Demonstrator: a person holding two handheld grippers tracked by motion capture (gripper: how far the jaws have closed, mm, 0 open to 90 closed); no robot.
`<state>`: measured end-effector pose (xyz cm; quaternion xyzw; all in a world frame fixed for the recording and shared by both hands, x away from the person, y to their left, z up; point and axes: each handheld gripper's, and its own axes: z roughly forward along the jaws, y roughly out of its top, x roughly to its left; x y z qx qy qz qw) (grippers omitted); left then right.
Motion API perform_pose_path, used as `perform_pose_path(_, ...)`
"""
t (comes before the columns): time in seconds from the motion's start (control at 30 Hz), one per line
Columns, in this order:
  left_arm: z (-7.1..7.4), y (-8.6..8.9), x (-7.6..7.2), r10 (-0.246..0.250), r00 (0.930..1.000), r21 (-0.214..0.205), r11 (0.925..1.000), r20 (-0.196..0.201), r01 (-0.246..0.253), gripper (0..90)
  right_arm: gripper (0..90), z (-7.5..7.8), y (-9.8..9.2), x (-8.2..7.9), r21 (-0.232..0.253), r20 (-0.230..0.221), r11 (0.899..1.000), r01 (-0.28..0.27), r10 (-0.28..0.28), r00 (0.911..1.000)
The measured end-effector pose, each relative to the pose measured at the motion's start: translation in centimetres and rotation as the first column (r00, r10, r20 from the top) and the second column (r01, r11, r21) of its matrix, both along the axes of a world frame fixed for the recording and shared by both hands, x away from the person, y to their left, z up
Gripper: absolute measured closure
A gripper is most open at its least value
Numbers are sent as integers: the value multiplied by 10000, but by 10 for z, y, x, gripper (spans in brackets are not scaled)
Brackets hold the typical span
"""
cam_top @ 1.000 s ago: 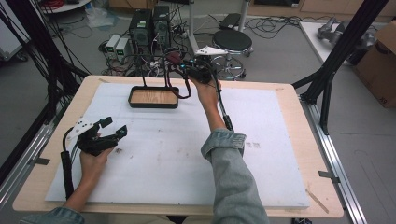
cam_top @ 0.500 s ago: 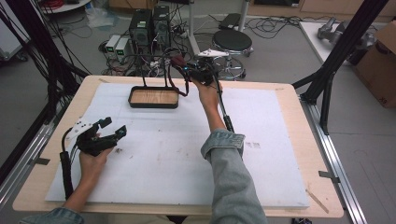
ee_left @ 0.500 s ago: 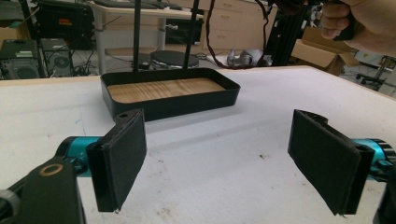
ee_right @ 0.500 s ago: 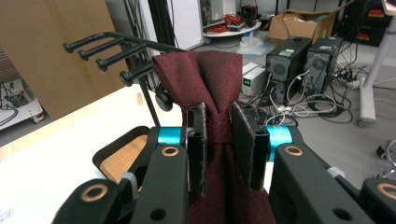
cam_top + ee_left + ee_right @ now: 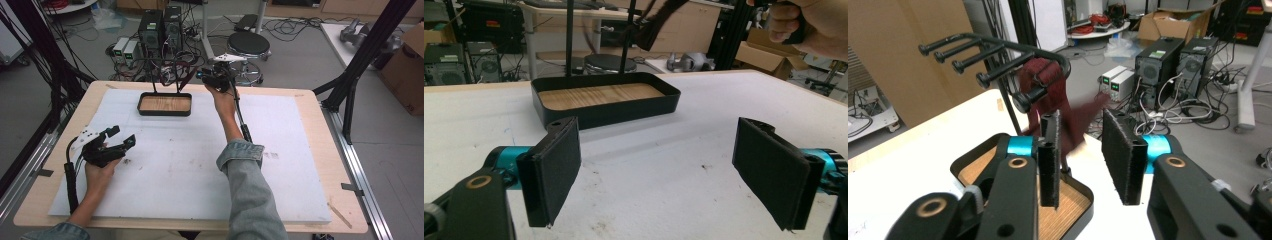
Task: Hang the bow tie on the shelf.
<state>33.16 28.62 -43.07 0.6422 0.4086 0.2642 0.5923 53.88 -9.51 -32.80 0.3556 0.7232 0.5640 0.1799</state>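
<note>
The table is a pale wooden top with rounded corners, and a big white sheet lies over most of it, leaving a strip of bare wood along every edge; the sheet is scuffed, with small dark marks toward the left and a faint grey patch toward the right; near the far edge, left of the middle, a shallow black tray with a wood-grain floor sits on the sheet; two thin black posts rise from its far side.
</note>
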Motion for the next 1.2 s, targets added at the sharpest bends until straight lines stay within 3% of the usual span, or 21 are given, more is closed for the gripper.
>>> perform_pose_path(0.2, 0, 1, 0, 45, 10000, -8, 10000, -7, -45, 198, 602, 9, -3, -6, -26, 321, 10000, 83, -82, 9994)
perform_pose_path(0.43, -1, 1, 0, 32, 10000, 11, 10000, -12, -32, 198, 453, 24, -12, -16, 201, 590, 9994, 269, -280, 9979)
perform_pose_path(0.93, -1, 0, 1, 73, 10000, 5, 10000, -4, -73, 198, 318, 45, -36, -31, 666, 1121, 9957, 642, -714, 9911)
perform_pose_path(1.2, -2, 0, 4, 117, 9999, -56, 9999, -32, -117, 199, 250, 54, -54, -40, 869, 1102, 9925, 860, -954, 9893)
